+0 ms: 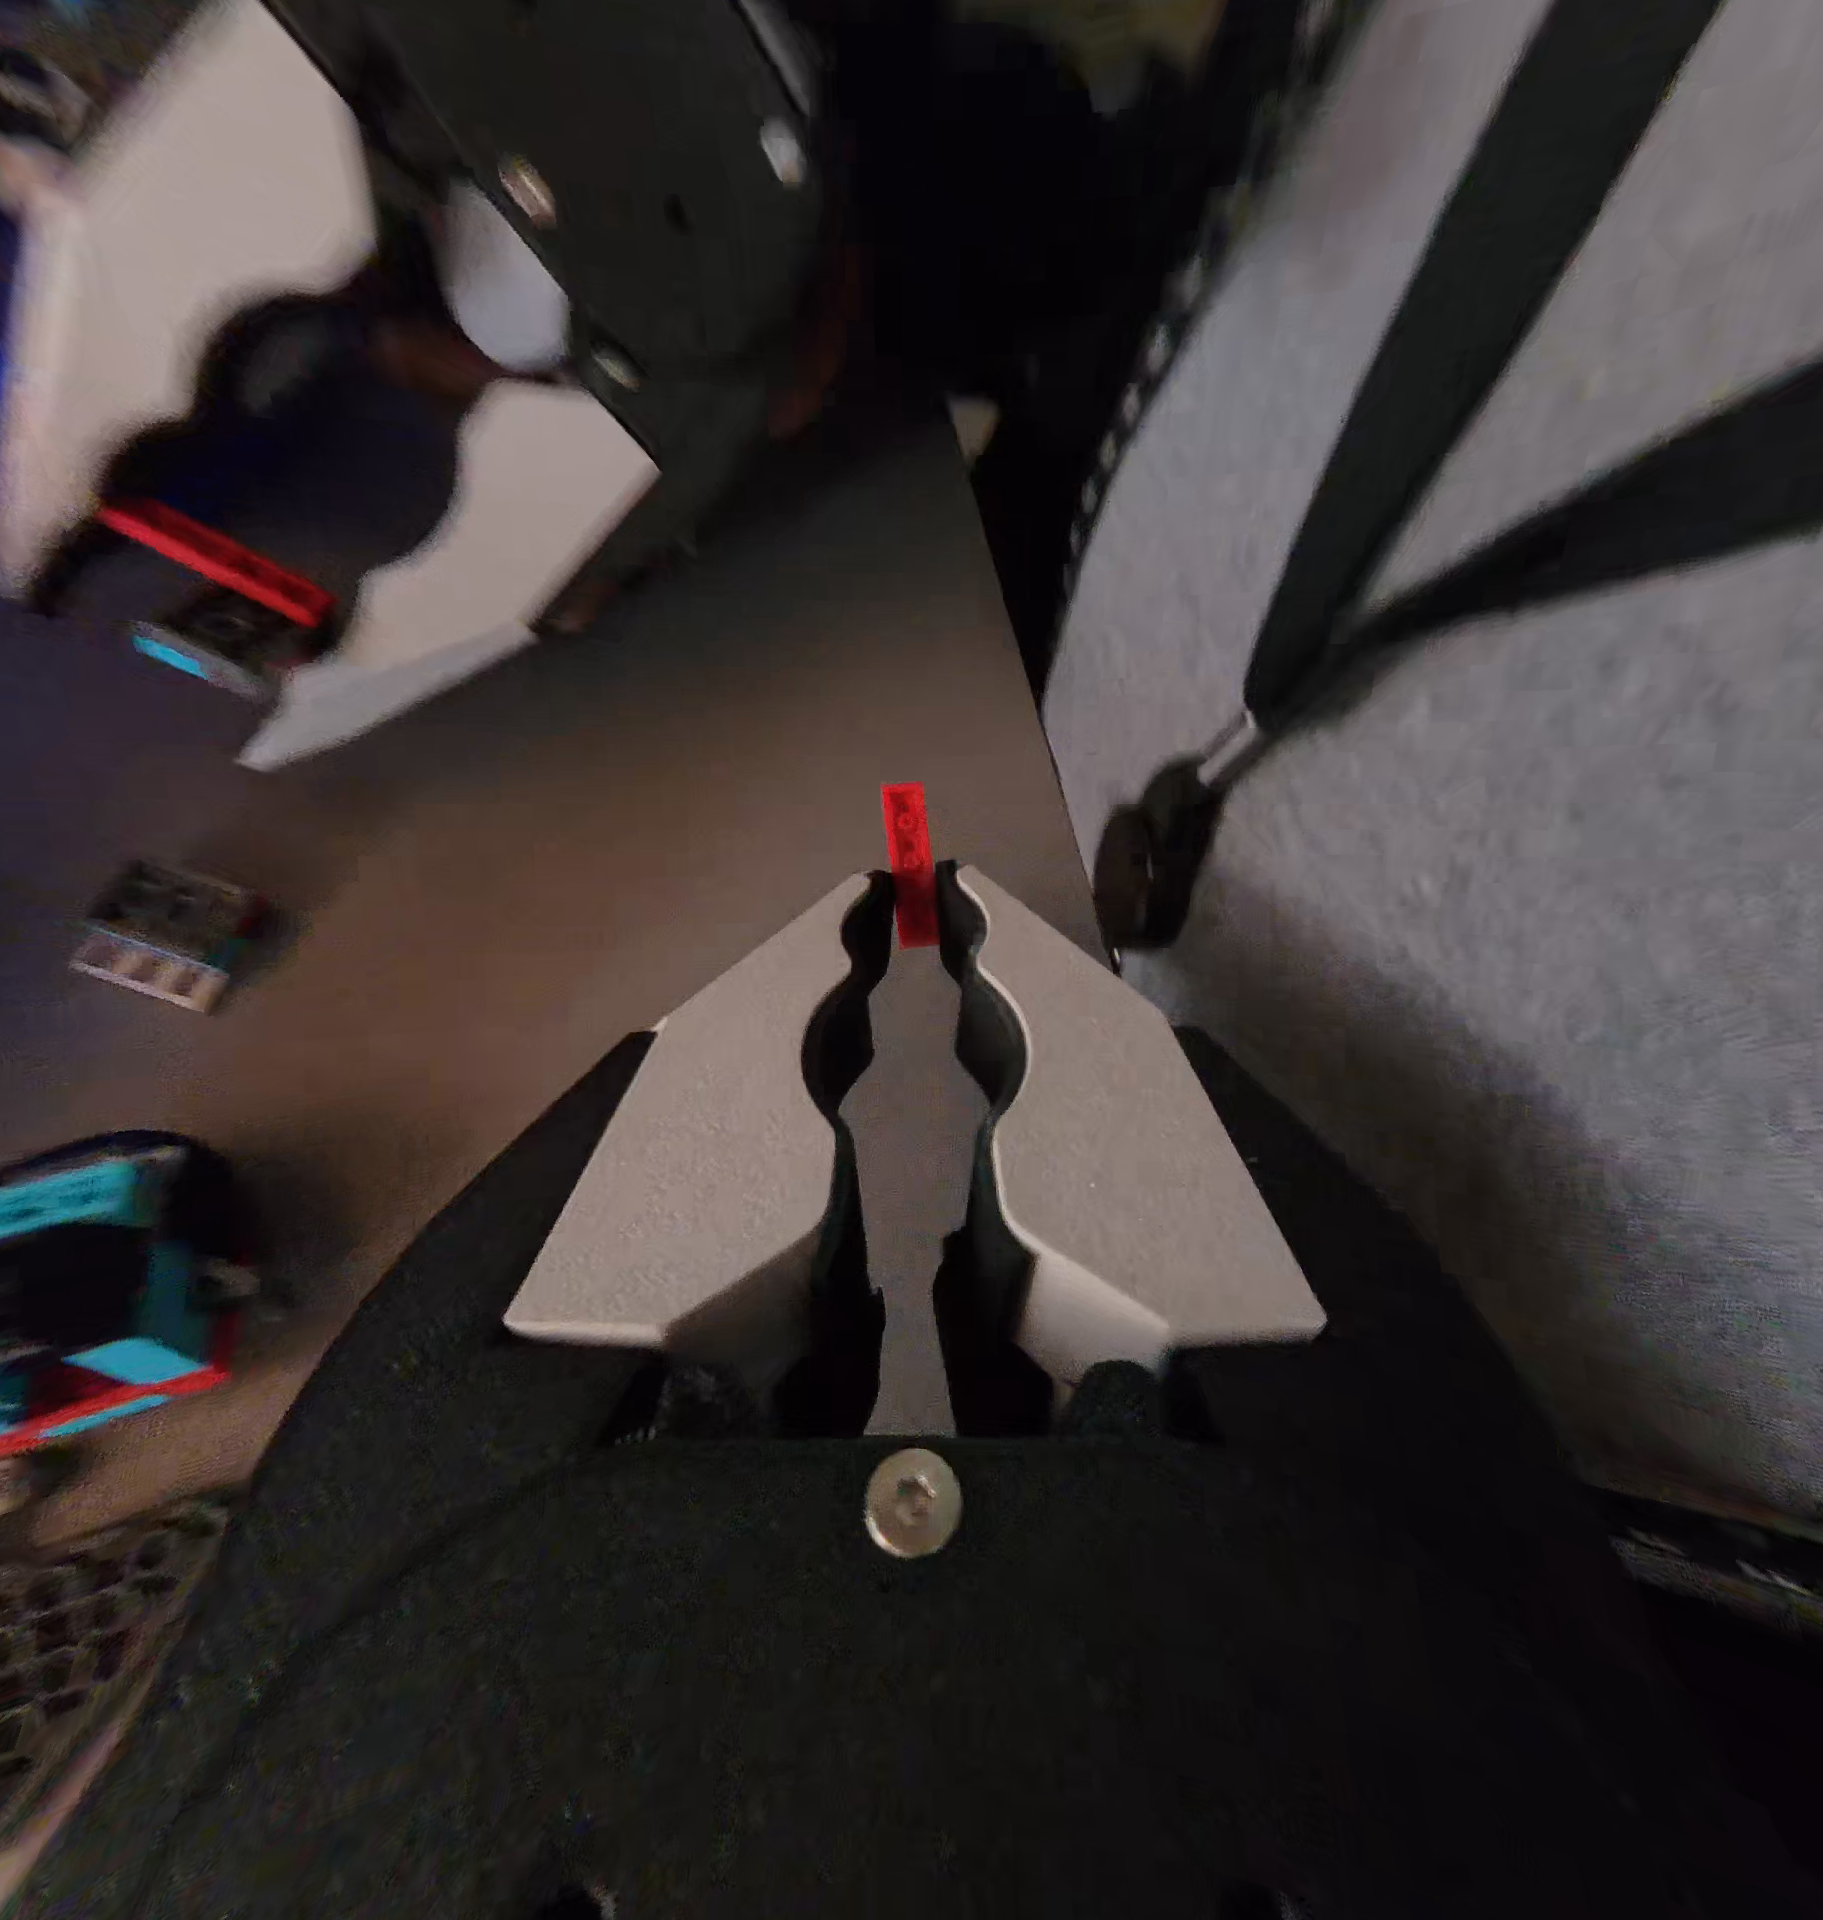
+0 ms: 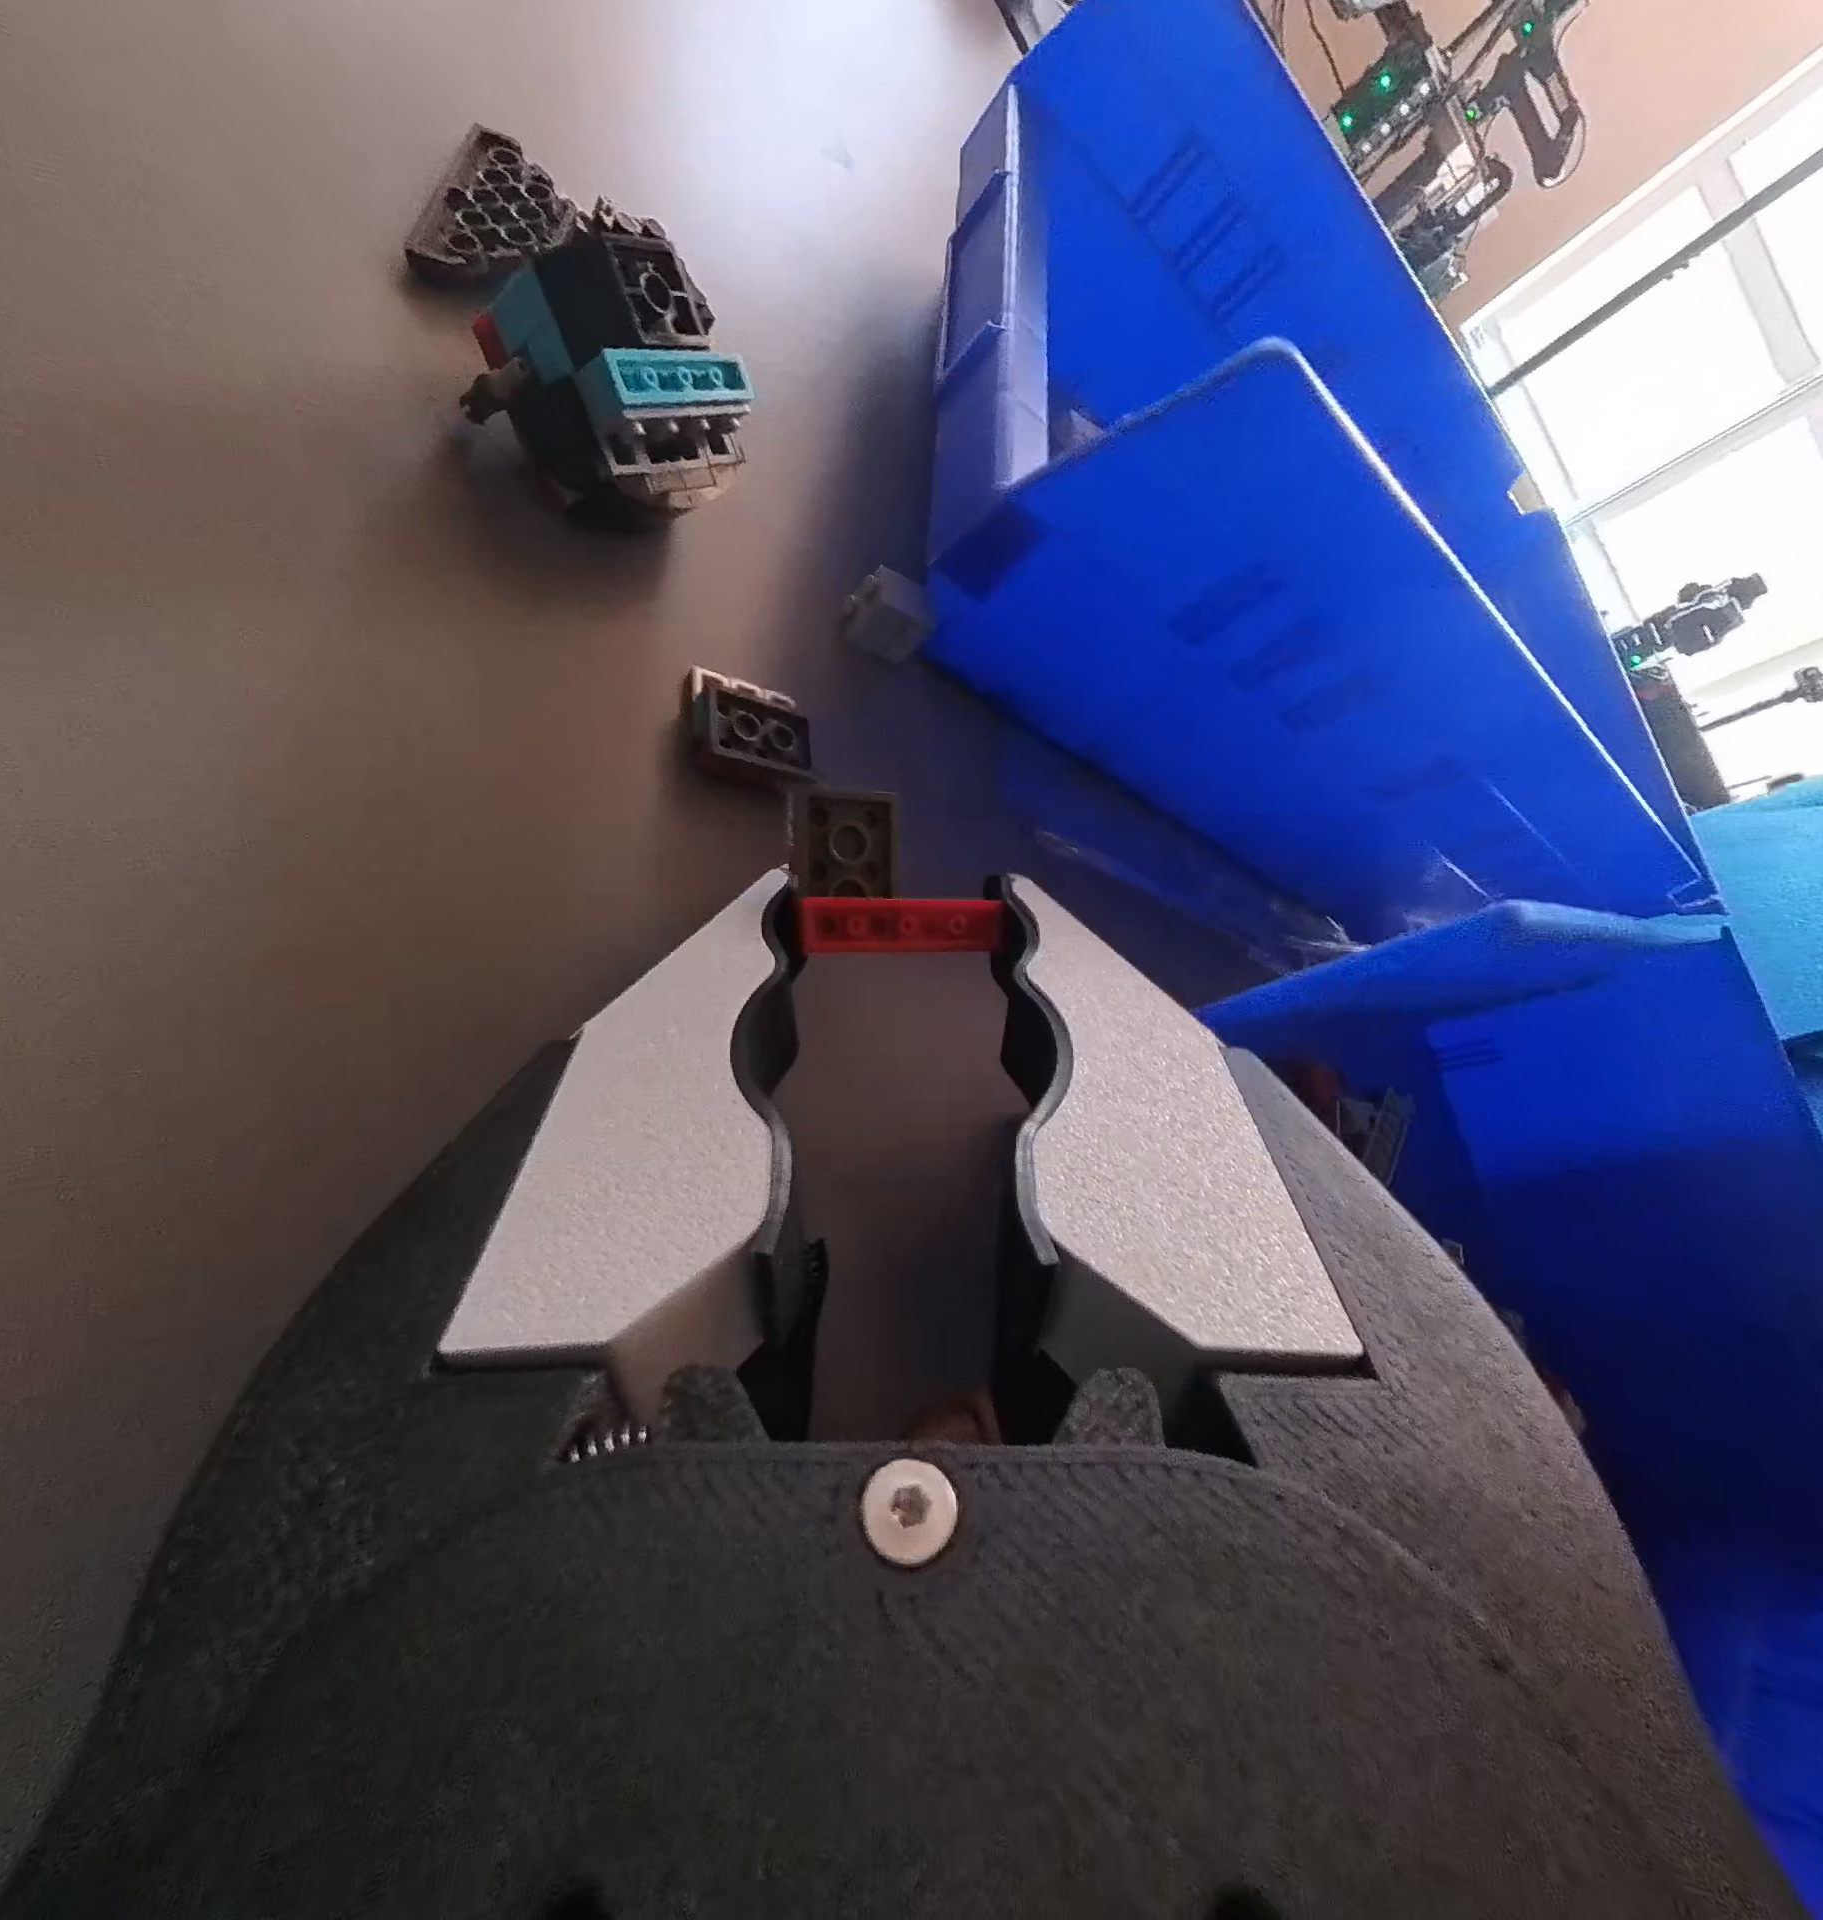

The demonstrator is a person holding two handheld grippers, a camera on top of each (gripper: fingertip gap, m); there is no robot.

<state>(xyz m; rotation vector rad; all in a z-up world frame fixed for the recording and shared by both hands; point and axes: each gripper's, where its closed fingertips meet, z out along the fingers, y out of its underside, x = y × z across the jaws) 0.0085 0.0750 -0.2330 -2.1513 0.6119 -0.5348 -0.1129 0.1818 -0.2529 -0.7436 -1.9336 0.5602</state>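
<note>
the left gripper [image 1: 914, 878] is clamping a small red plate [image 1: 908, 862] endwise at its fingertips. the right gripper [image 2: 899, 902] is gripping a red strip [image 2: 902, 924] crosswise between its tips; just beyond lie grey bricks [image 2: 847, 844], farther off a teal-and-black assembly [image 2: 621, 374], with blue bins [image 2: 1302, 582] to its right.

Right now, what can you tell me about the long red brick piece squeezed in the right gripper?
The thin red plastic plate is a flat, narrow strip with small round holes along its underside. It lies crosswise, clamped end to end between the right gripper fingertips, held above the grey table, with only the fingertips touching it.
</note>
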